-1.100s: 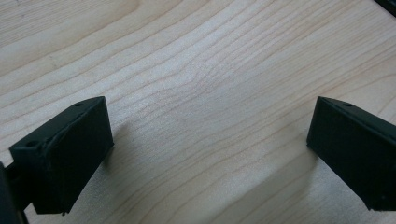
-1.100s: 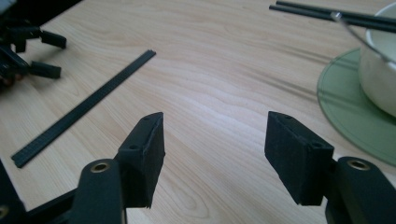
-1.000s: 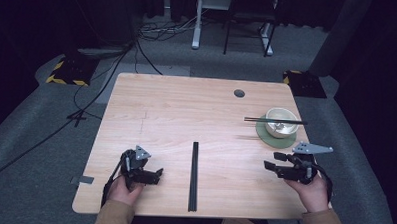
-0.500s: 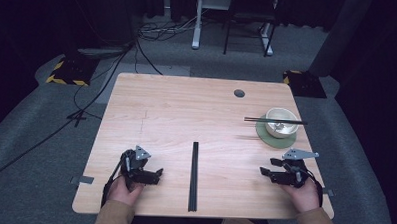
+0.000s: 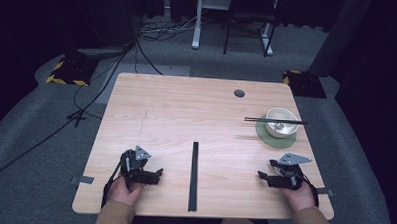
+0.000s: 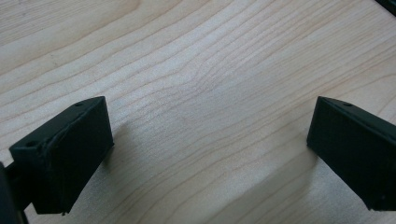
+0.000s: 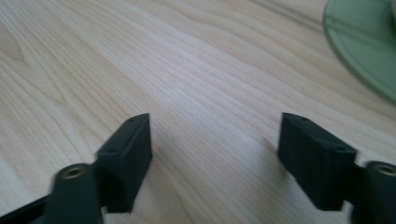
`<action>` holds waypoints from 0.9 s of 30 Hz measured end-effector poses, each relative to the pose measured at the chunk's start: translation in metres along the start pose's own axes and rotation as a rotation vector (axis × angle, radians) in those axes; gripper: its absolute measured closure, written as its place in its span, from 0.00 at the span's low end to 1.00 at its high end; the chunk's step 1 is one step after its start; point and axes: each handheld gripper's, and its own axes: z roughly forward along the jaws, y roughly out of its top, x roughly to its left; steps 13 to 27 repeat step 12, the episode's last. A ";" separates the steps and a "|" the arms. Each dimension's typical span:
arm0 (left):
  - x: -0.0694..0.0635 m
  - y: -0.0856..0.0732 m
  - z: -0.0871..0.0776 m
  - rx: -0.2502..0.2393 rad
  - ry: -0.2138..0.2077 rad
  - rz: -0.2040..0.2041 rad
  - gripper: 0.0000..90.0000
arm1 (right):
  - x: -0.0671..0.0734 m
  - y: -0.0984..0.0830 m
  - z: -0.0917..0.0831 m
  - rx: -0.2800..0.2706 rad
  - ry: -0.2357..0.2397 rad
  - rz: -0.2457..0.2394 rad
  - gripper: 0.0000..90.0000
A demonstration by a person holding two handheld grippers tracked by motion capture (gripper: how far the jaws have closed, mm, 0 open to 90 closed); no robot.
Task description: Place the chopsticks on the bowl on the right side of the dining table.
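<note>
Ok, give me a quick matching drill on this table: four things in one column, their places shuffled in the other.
Things:
1. Pale round bowl
2. Thin black chopsticks
3. Long black strip
4. Round green mat

Places:
A. flat on the wooden table, between the two hands
B. under the bowl
C. across the bowl's rim
D. on the mat, far right

Pairs: 1-D, 2-C, 3-A, 4-B

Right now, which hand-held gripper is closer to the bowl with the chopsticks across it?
The right. The right hand-held gripper rests near the table's front edge, just in front of the bowl on its green mat. The left hand-held gripper sits far across, beyond the black strip.
</note>
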 end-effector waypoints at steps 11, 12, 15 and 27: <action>-0.002 0.000 0.000 -0.001 0.012 -0.014 0.00 | 0.001 0.000 0.002 0.015 0.027 -0.017 0.16; -0.002 0.000 0.000 -0.001 0.012 -0.014 0.00 | 0.001 0.000 0.002 0.015 0.027 -0.017 0.16; -0.002 0.000 0.000 -0.001 0.012 -0.014 0.00 | 0.001 0.000 0.002 0.015 0.027 -0.017 0.16; -0.002 0.000 0.000 -0.001 0.012 -0.014 0.00 | 0.001 0.000 0.002 0.015 0.027 -0.017 0.16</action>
